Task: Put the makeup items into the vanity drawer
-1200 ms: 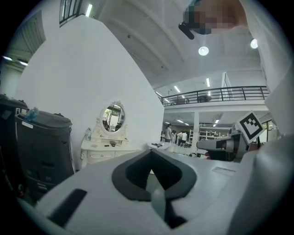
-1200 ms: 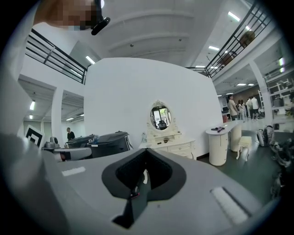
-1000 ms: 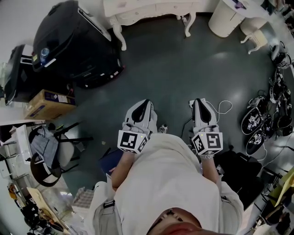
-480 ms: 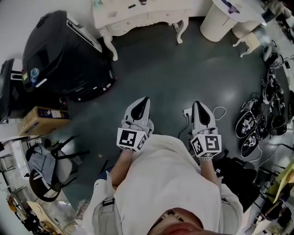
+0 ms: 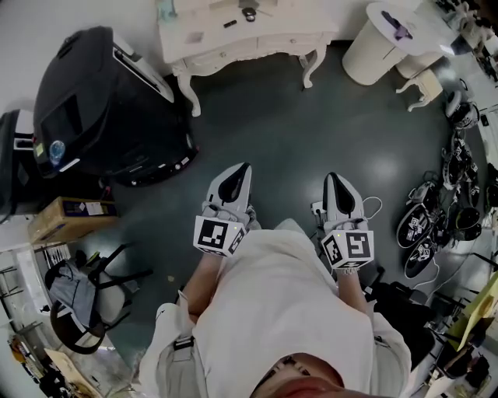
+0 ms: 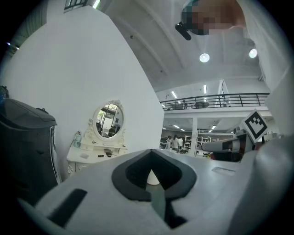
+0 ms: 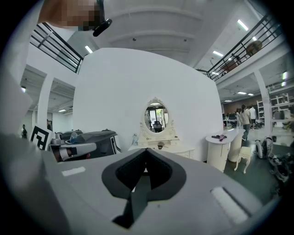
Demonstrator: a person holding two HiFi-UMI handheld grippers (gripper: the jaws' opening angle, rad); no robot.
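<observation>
The white vanity (image 5: 233, 40) stands at the top of the head view, with small dark makeup items (image 5: 248, 13) on its top. Its drawer front looks closed. In the left gripper view the vanity (image 6: 94, 155) sits far off under an oval mirror (image 6: 108, 120); in the right gripper view the vanity (image 7: 161, 148) is straight ahead. My left gripper (image 5: 242, 169) and right gripper (image 5: 333, 178) are held level in front of the person's body, well short of the vanity. On both, the jaws meet with nothing between them.
A big black case (image 5: 101, 101) stands left of the vanity. A round white table (image 5: 389, 27) and a white stool (image 5: 432, 66) are at the right. Dark gear (image 5: 443, 210) lies along the right edge, a cable (image 5: 375, 206) near my right gripper. A cardboard box (image 5: 70, 218) and a chair (image 5: 78, 291) are at the left.
The person has walked toward the vanity: it has slid down into view, its top now showing. Both grippers kept their place before the body, still shut.
</observation>
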